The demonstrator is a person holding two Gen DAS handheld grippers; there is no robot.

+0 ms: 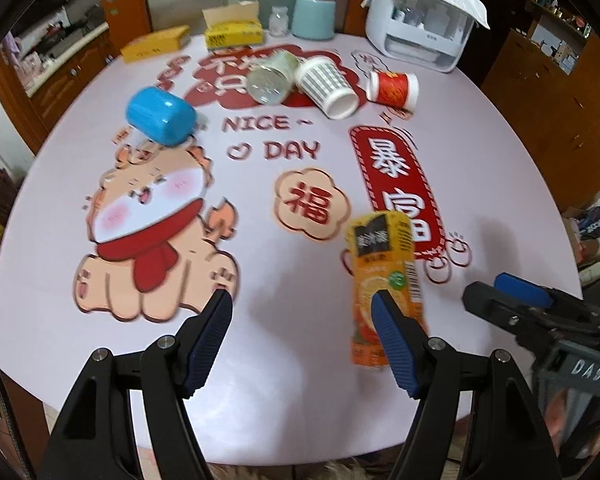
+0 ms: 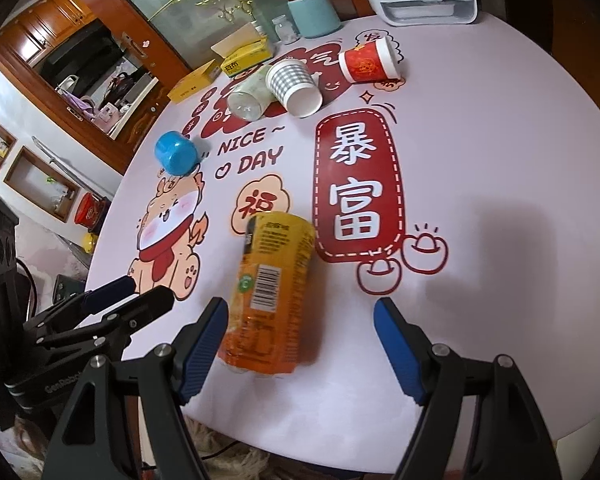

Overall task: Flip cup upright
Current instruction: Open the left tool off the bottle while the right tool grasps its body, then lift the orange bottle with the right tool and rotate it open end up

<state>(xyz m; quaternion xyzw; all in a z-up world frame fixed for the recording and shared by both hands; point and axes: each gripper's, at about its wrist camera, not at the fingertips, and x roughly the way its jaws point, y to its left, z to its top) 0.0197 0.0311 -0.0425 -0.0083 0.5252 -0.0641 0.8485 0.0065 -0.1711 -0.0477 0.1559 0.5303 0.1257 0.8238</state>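
Four cups lay tipped on their sides across the far half of the round table point(image 1: 480, 184), so each needed righting: a blue plastic cup point(image 1: 161, 115) beside the cartoon dog print, then a clear glass cup point(image 1: 269, 77), a grey-striped paper cup point(image 1: 327, 86) and a red paper cup point(image 1: 393, 87) in a loose row. Both the left gripper point(image 1: 302, 330) and the right gripper point(image 2: 298, 338) hung over the near edge with jaws spread and nothing between them, well short of any cup. An orange juice can point(image 2: 271, 292) stood upright just ahead of the right gripper, which I judged it would have to be steered around.
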